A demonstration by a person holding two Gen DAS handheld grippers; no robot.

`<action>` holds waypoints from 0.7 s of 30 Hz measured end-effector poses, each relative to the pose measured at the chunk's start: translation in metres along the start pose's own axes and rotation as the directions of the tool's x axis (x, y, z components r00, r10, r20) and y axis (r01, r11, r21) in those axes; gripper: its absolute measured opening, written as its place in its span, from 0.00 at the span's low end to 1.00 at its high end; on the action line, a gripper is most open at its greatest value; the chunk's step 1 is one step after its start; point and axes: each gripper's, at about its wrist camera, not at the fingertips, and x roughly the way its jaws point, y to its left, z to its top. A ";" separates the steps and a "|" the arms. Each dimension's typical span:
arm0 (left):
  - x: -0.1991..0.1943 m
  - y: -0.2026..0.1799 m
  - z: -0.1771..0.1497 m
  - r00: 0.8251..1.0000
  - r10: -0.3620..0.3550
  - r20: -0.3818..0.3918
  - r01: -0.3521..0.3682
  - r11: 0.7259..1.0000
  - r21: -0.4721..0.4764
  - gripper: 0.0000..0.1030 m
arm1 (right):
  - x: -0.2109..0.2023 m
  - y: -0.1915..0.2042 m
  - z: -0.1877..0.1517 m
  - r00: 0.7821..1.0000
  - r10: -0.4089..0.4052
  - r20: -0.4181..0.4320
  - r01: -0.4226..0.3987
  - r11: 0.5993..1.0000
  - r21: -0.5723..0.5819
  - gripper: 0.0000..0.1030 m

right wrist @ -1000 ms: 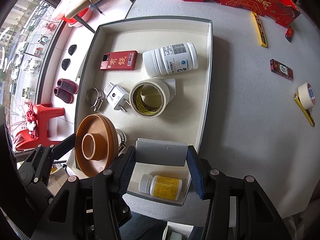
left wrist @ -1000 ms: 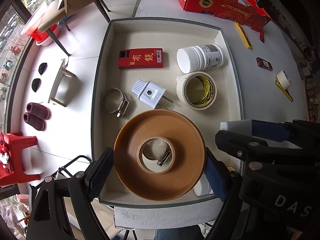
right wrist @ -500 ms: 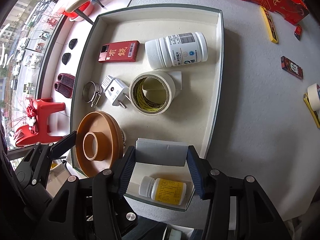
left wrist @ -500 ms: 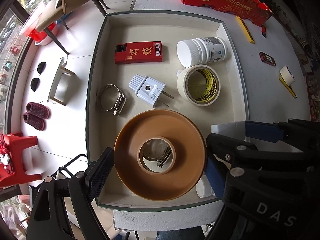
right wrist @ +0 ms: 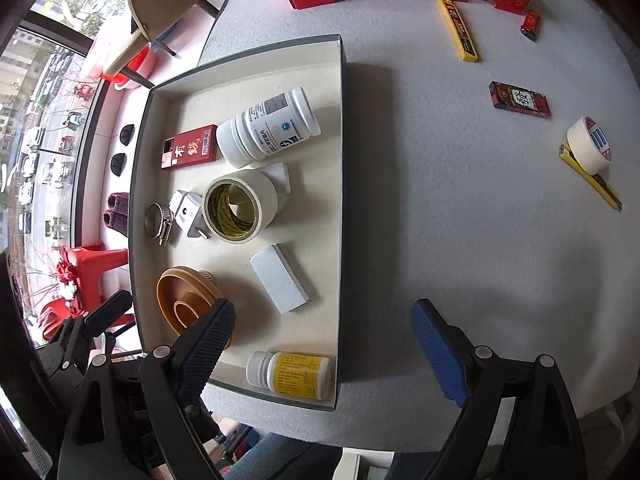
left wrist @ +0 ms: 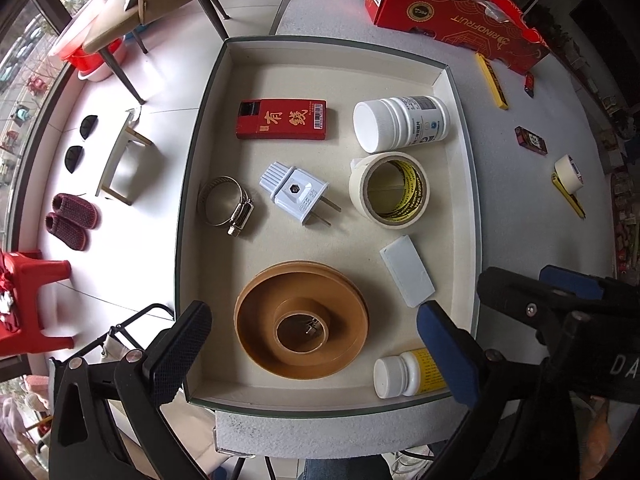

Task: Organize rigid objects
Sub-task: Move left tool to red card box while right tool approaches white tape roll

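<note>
So both drops just landed. Left gripper (left wrist: 310, 340) has just been opening: its jaws now stand spread either side of the brown tape roll (left wrist: 301, 319), pads clear of it, and the roll lies flat in the near-left part of the tray (left wrist: 466, 184) over a hose clamp that shows through its core. Right gripper (right wrist: 322, 346) has also just been opening and has slid right, straddling the tray's right wall with nothing between its jaws. The grey block (right wrist: 279, 278) it was carrying a second ago now lies loose on the tray floor, between the masking tape roll (right wrist: 236, 208) and the yellow-label pill bottle (right wrist: 289, 374).

Means two more items are binned. Left on the surface (right wrist: 440, 200): small tape roll (right wrist: 590, 142), two yellow cutters, small dark box (right wrist: 519, 100), lighter (right wrist: 531, 23). I'd guess the right side goes for those next.
</note>
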 end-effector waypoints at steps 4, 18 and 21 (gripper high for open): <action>-0.008 -0.012 0.002 1.000 -0.020 0.003 0.020 1.000 0.011 1.00 | -0.003 -0.039 -0.007 1.000 0.007 -0.013 -0.005 0.993 0.115 0.88; -0.020 -0.148 0.042 0.996 -0.094 0.006 0.093 0.993 0.075 1.00 | -0.038 -0.178 0.002 0.993 -0.077 0.085 0.051 0.959 0.278 0.88; -0.009 -0.174 0.060 0.995 -0.096 0.002 0.095 0.995 0.031 1.00 | -0.050 -0.199 0.022 0.986 -0.104 0.130 0.068 0.963 0.261 0.88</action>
